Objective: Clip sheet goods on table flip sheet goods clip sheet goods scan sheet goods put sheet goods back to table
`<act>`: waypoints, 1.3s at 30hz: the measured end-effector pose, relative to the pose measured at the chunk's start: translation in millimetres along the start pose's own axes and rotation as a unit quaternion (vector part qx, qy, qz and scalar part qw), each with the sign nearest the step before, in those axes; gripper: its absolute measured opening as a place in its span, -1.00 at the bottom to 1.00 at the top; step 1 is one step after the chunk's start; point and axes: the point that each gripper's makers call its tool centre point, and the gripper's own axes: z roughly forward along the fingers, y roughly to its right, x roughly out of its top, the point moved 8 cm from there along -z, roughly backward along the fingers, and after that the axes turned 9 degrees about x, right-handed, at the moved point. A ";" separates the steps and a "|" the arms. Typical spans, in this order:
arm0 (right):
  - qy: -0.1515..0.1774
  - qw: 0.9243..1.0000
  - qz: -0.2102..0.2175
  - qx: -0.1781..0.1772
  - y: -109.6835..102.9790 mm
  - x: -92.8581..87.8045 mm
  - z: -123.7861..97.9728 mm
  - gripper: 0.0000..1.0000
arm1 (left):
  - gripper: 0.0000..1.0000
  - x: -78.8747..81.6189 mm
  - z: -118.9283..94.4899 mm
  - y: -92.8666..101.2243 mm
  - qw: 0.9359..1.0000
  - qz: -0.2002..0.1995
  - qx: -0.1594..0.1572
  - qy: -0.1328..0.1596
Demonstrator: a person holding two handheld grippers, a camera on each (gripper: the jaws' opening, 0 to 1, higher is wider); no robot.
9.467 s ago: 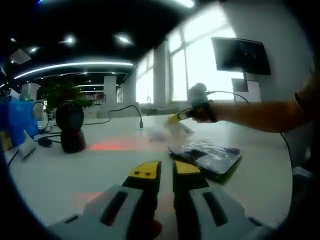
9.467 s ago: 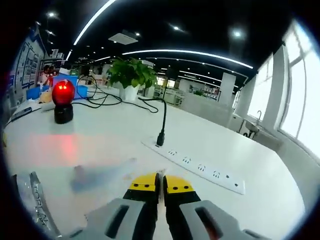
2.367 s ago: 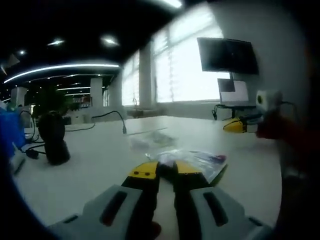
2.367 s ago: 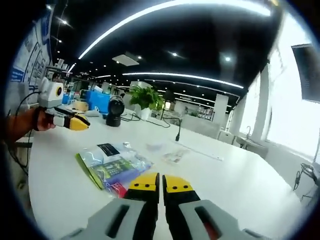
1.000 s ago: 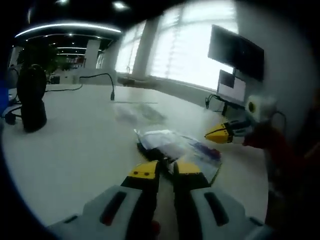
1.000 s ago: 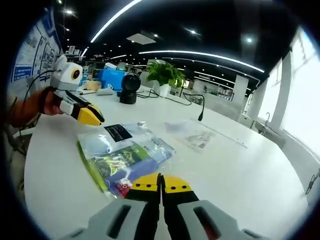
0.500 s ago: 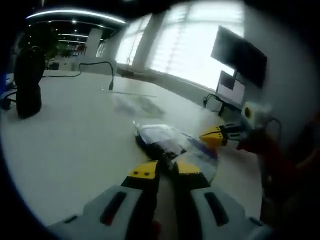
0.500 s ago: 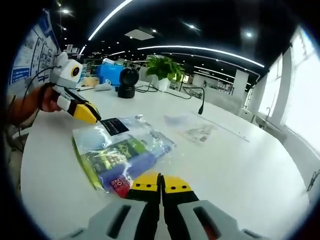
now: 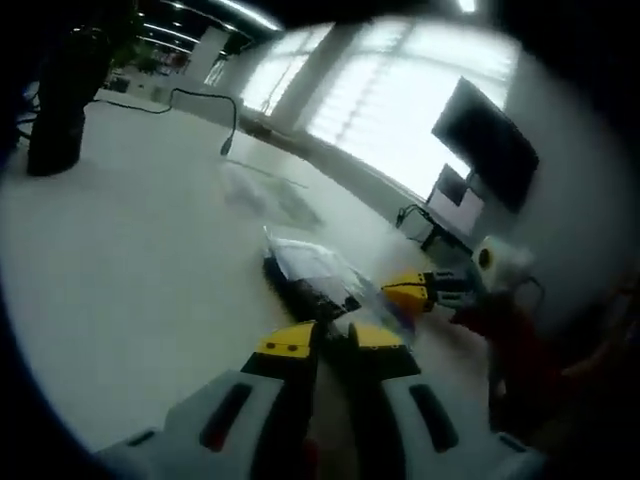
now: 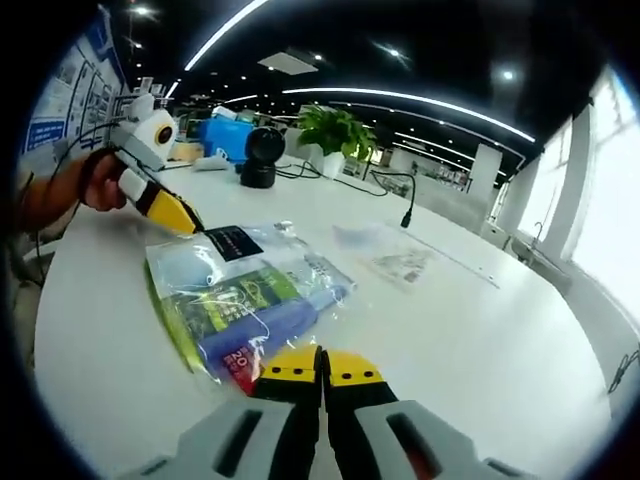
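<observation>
sheet goods (image 10: 240, 305) between both grippers

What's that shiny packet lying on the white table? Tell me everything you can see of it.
The packet is a flat, clear, crinkly plastic bag lying on the white table. Inside show green and blue printed packs, a red corner patch and a pale rounded item; a black label sits near its far edge. The left hand-held gripper has its yellow tips at that far edge, and the right hand-held gripper, jaws together, is at the near red corner.
</observation>
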 end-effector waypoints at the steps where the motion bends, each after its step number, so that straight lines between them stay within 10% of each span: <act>1: 0.000 1.000 -0.001 0.000 0.1 0.0 0.1 -1.00 | -0.90 0.2 0.3 0.2 1.000 -0.005 -0.003 -0.003; 39: 0.021 0.999 0.023 0.006 2.0 -4.4 0.0 -1.00 | -1.00 13.7 16.0 31.8 0.996 -0.067 -0.060 -0.016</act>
